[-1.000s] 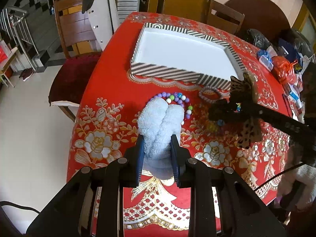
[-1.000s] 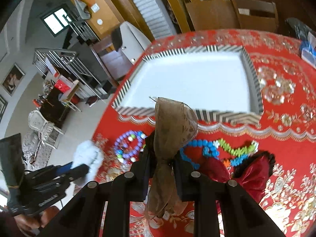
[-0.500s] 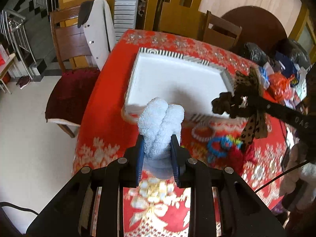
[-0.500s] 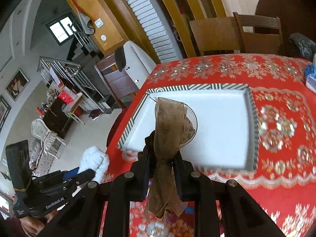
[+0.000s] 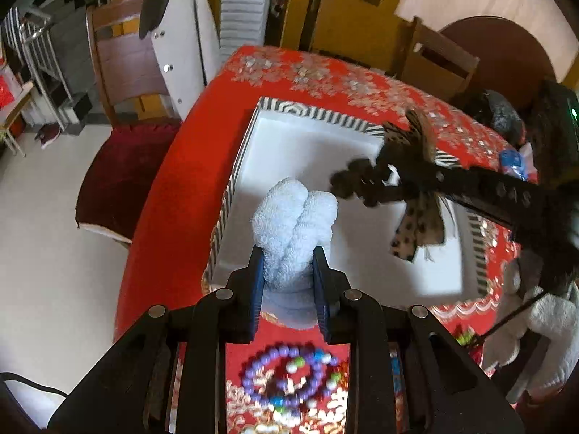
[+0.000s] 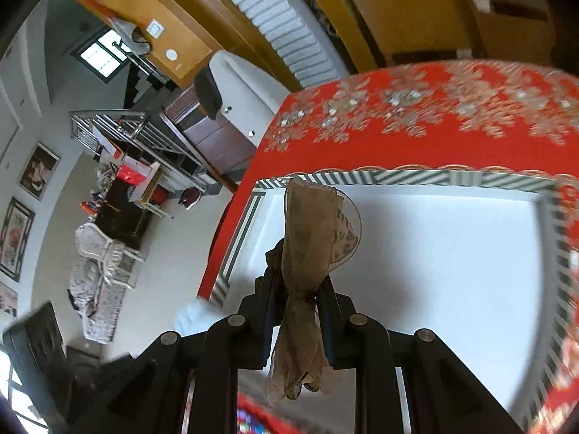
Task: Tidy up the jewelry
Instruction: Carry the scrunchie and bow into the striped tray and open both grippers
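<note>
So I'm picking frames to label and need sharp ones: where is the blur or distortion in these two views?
Left wrist view: the fluffy white scrunchie in the tongs is sharp, the purple bead bracelet smeared. Right wrist view: the brown gauze bow is crisp, the striped tray streaks at its right rim. Fisheye bends both.

- I see a pale floor (image 5: 47, 238) on the left of the left wrist view.
- Wooden chair (image 5: 119, 72) with dark red seat, upper left; grey-white jacket (image 5: 184, 39) draped over its back.
- Second wooden chair (image 5: 438, 61), upper right.
- Metal stair railing (image 6: 119, 123), left of the right wrist view.
- Framed pictures (image 6: 38, 170) on the left wall.
- Bright window (image 6: 103, 54), upper left.
</note>
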{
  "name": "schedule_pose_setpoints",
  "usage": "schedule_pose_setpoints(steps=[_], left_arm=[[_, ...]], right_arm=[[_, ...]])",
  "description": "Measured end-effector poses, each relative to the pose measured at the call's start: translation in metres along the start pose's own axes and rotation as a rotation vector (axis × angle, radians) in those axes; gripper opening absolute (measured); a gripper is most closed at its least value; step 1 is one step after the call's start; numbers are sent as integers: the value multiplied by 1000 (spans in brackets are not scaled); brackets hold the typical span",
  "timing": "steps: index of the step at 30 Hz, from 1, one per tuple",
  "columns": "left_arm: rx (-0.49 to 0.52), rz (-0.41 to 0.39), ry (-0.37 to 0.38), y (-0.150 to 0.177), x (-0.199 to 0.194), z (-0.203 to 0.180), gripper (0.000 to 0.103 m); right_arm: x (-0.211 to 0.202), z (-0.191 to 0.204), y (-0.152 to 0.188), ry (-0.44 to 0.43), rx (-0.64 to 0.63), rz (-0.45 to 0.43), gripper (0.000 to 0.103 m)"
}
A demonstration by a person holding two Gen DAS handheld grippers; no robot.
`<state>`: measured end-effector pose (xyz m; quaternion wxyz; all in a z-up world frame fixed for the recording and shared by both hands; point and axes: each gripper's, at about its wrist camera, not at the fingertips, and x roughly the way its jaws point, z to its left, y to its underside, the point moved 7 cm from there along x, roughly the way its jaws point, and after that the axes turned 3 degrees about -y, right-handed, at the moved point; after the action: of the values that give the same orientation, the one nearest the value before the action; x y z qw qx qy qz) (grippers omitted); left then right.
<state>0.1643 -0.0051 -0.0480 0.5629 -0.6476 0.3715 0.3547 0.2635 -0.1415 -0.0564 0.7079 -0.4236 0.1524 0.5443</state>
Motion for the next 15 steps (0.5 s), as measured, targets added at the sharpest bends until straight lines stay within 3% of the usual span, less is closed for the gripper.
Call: schedule_pose_setpoints(steps=[6, 10, 13, 15], left_arm=[[-27, 71, -62, 2, 35, 11, 24], [-37, 83, -91, 2, 45, 17, 24], [-49, 102, -93, 3, 51, 16, 25], [-49, 103, -98, 3, 53, 14, 28]], right_arm=[[70, -11, -18, -55, 76, 97, 21], [95, -4, -19, -93, 65, 142, 21], [101, -5, -16, -73, 48, 179, 23], [88, -9, -18, -89, 47, 151, 29]])
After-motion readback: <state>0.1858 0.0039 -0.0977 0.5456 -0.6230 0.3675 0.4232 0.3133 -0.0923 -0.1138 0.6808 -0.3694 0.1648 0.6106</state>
